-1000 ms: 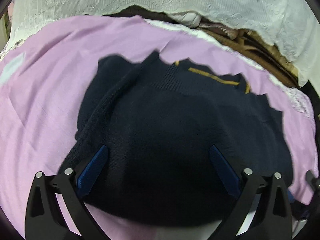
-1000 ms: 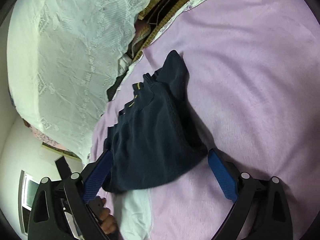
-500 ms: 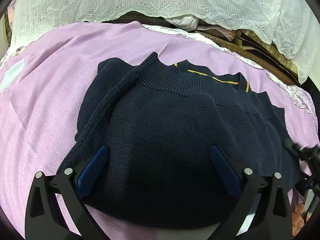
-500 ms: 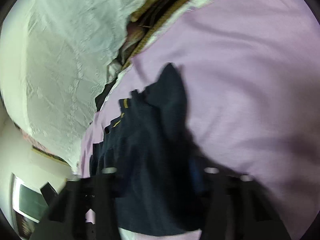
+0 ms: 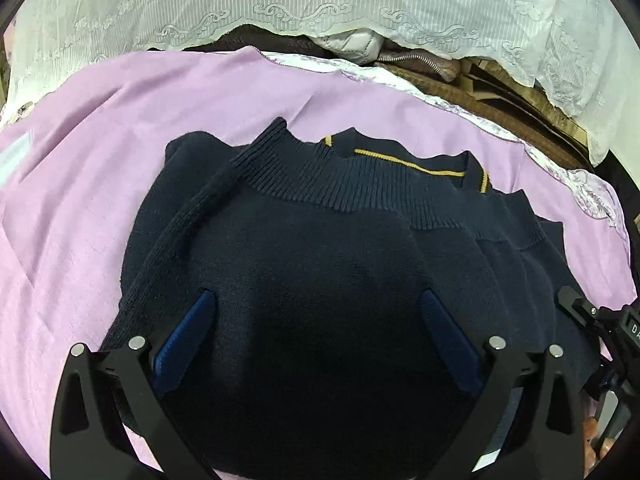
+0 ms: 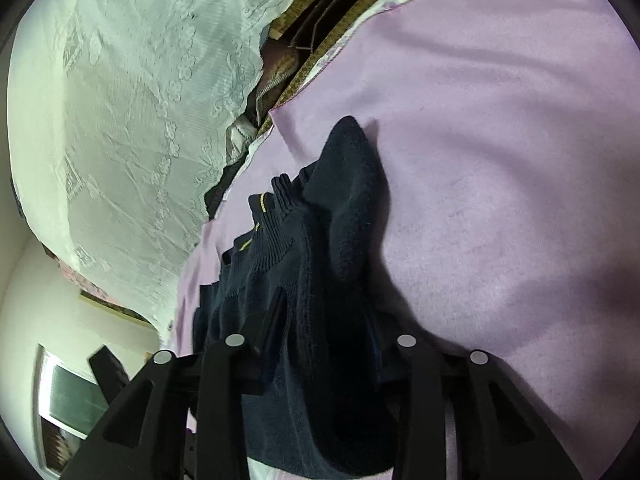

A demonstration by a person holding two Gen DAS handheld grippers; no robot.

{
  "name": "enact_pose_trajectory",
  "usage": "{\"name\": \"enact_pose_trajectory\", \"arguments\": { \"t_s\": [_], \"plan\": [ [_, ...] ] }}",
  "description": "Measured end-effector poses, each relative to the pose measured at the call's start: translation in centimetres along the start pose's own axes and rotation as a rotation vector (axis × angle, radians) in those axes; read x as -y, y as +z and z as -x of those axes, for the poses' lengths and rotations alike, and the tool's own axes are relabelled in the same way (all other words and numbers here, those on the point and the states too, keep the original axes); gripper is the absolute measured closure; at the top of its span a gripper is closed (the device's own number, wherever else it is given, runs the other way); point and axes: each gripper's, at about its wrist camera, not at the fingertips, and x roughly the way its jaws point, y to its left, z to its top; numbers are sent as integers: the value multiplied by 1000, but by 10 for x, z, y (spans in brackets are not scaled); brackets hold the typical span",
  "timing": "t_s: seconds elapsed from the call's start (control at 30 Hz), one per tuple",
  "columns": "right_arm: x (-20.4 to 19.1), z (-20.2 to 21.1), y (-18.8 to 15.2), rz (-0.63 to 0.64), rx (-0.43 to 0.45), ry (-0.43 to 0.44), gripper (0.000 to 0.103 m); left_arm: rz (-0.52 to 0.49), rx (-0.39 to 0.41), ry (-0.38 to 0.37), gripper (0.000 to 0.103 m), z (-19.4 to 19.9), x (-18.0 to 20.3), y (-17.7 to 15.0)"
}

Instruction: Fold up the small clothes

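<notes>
Now: right gripper (image 6: 326, 328) jaws easing apart around navy knitted sweater's (image 5: 320, 280) bunched edge | left gripper (image 5: 320, 328) spread wide over it | step: mid-fold on lilac sheet (image 5: 100, 160) | next: likely a firm re-grip.

Navy sweater (image 5: 320, 264) on purple sheet (image 5: 80, 184), left gripper (image 5: 320, 312) jaws wide over its folded bulge.

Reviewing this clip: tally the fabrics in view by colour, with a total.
Navy: 1, the knit sweater with a yellow neck stripe
Lilac: 1, the sheet under it
White: 1, the lace cloth at the back
Total: 3
More cloth sits bunched under the lace edge, too hidden to count.
</notes>
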Motion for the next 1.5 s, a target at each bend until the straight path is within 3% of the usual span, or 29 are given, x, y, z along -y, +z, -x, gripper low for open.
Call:
{"name": "enact_pose_trajectory", "arguments": {
  "t_s": [0.13,0.3,0.53,0.7,0.93,1.17,1.33,1.4,1.5],
  "plan": [
    [-5,2,-2,29,10,-34,73,-28,12,26,4,-1,4,-1],
    [-18,14,-3,75,45,-38,76,0,20,-15,4,4,-5,-2],
    [-24,20,-5,45,39,-15,76,-21,55,-41,5,19,0,-4],
    [-19,20,-6,12,22,-10,77,-94,111,-55,5,38,12,-9],
    [-25,22,-7,0,19,20,77,-119,92,-63,5,33,18,-11],
    [-29,25,-9,-45,20,71,77,-148,77,-10,5,24,33,-4],
    [-45,27,-11,-12,37,71,78,-48,23,-106,5,16,38,21],
    [-54,27,-13,21,39,68,78,-51,4,-141,5,12,49,24],
    [-60,29,-14,44,40,61,78,-112,3,-125,5,6,65,16]
  ]
}}
